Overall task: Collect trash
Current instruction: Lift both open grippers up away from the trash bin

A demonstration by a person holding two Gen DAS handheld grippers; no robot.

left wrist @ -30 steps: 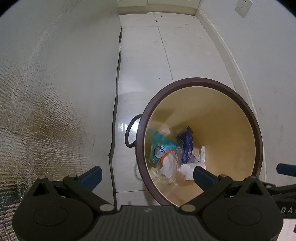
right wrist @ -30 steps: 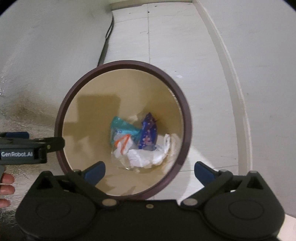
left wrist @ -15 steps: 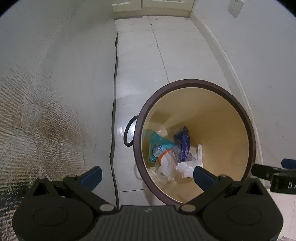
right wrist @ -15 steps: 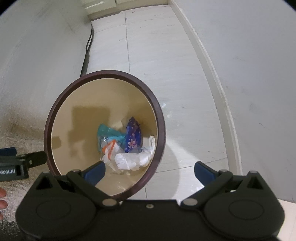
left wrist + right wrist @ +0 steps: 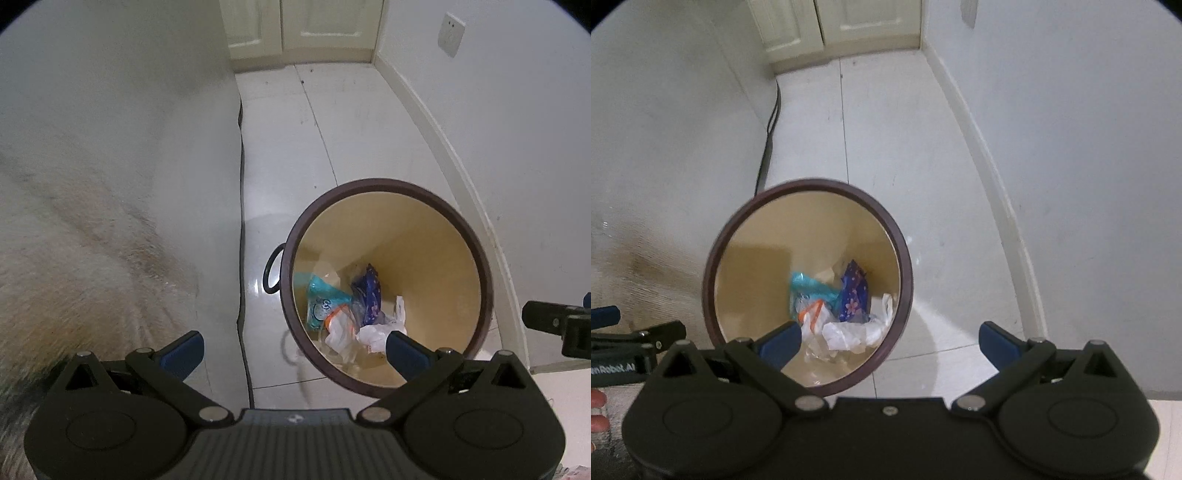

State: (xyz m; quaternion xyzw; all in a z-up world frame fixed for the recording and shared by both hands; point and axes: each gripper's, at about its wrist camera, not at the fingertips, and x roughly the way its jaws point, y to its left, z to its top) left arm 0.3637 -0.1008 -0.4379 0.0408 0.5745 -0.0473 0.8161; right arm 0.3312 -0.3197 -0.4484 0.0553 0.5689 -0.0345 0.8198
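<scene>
Only one legible marking appears: white lettering ending "nRobot.AI" on the side of the left gripper point(image 5: 646, 341), visible at the lower left edge of the right wrist view. One trash bin point(image 5: 476, 258) stands upright on the tiled floor point(image 5: 295, 147), its round dark brown rim facing up toward both cameras and its tan interior open; it occupies the lower right of the left wrist view and the lower centre-left of the right wrist view. One ring handle point(image 5: 271, 271) projects from the bin's left side. Four trash items lie at the bottom: one teal wrapper point(image 5: 809, 290), one blue floral wrapper point(image 5: 853, 297), one crumpled white plastic bag point(image 5: 855, 332) and one clear packet with orange trim point(image 5: 812, 314). Left gripper point(image 5: 291, 345): jaws spread wide, grasping nothing. Right gripper point(image 5: 890, 339): jaws spread wide, likewise empty.
</scene>
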